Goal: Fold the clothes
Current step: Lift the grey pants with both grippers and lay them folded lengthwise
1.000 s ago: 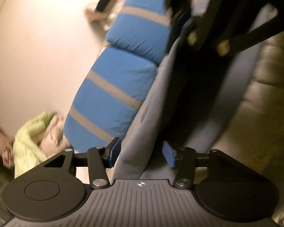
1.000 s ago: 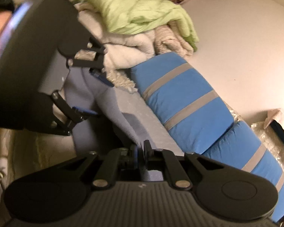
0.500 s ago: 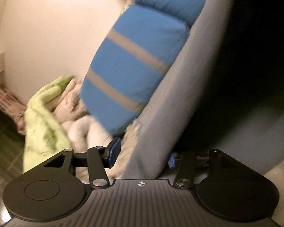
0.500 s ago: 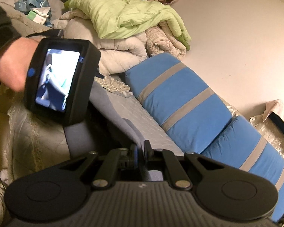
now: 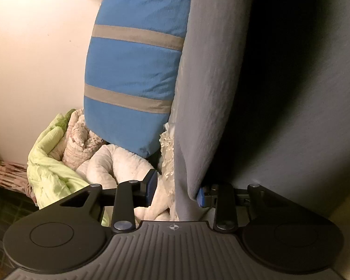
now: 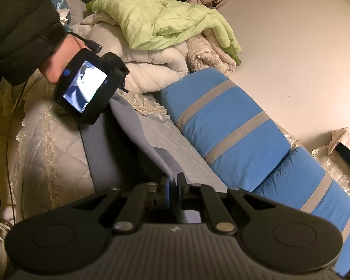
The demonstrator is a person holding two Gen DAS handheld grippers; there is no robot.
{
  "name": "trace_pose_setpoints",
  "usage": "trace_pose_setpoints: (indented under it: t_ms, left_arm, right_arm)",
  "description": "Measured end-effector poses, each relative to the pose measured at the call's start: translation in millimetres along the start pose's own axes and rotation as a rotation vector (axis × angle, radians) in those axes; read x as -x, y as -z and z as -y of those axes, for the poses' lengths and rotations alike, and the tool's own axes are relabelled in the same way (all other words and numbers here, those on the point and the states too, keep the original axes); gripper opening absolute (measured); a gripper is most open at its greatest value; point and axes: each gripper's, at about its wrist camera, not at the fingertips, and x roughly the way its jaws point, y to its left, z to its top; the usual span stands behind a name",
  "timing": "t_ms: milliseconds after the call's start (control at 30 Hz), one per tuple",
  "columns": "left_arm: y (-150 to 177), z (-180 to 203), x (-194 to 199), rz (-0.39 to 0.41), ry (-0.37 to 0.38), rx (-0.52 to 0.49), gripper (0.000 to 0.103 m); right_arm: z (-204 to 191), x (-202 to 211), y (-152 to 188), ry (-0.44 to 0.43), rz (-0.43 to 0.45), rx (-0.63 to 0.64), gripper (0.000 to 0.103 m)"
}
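A grey-blue garment point(image 5: 210, 93) is stretched over the bed between both grippers. My left gripper point(image 5: 176, 191) is open, and the garment's edge runs down between its blue pads point(image 5: 151, 185) without being pinched. My right gripper point(image 6: 174, 186) is shut on the other end of the garment point(image 6: 128, 126), which runs away from it towards the left unit. That unit's screen back point(image 6: 84, 91) shows at the upper left of the right wrist view, held by a hand in a dark sleeve point(image 6: 18, 23).
Blue cushions with grey stripes point(image 6: 224, 126) point(image 5: 137, 70) lean on the pale wall point(image 6: 291, 46). A pile of white quilts and a green blanket point(image 6: 161, 21) point(image 5: 51, 163) sits at the bed's end. White quilted bedding with a lace edge point(image 6: 46, 144) lies under the garment.
The left gripper has swung away from the right one along the garment's edge, towards the blanket pile, and stayed open. The right gripper has kept its hold and hardly moved.
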Motion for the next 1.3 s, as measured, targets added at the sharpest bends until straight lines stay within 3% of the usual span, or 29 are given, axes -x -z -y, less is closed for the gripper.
trace_pose_setpoints:
  t_ms: [67,133,200,400,500,567,700,800,900,1067,1167,1233,1300]
  left_arm:
    - [1,-1,-1,-0.025,0.020,-0.004,0.032]
    - [5,-2,-3,-0.055,0.038,-0.044,0.011]
    - [15,-1,-4,-0.065,0.023,-0.135,0.004]
    - [52,-2,15,0.024,-0.090,-0.355,0.003]
    - [68,3,21,0.064,-0.082,-0.442,0.003]
    - [77,7,24,0.085,-0.042,-0.472,0.005]
    - [85,13,11,0.037,0.012,-0.434,0.010]
    - [87,11,1,-0.004,0.061,-0.350,0.048]
    - [88,6,-6,-0.019,0.071,-0.286,0.049]
    - [91,2,-19,-0.031,0.066,-0.261,0.048]
    - [94,6,-13,-0.024,0.085,-0.249,0.038]
    - [95,10,-13,-0.043,0.104,-0.262,0.002]
    - [98,12,-8,-0.044,0.124,-0.278,0.003]
  right_arm:
    - [0,1,0,0.003,0.001,0.004,0.024]
    - [1,1,0,0.004,0.001,0.007,0.024]
    - [0,1,1,-0.001,-0.002,0.014,0.024]
    - [-11,2,3,-0.044,-0.014,0.063,0.024]
    - [-18,2,3,-0.072,-0.025,0.095,0.024]
    - [-22,2,4,-0.087,-0.031,0.116,0.024]
    - [-27,1,6,-0.098,-0.042,0.136,0.025]
    - [-27,0,7,-0.096,-0.048,0.134,0.025]
    - [-27,-2,8,-0.094,-0.053,0.131,0.025]
    - [-28,-3,8,-0.091,-0.055,0.129,0.025]
    - [-27,-2,8,-0.092,-0.054,0.124,0.025]
    - [-27,-2,8,-0.093,-0.055,0.123,0.025]
    - [-26,-1,8,-0.095,-0.056,0.124,0.025]
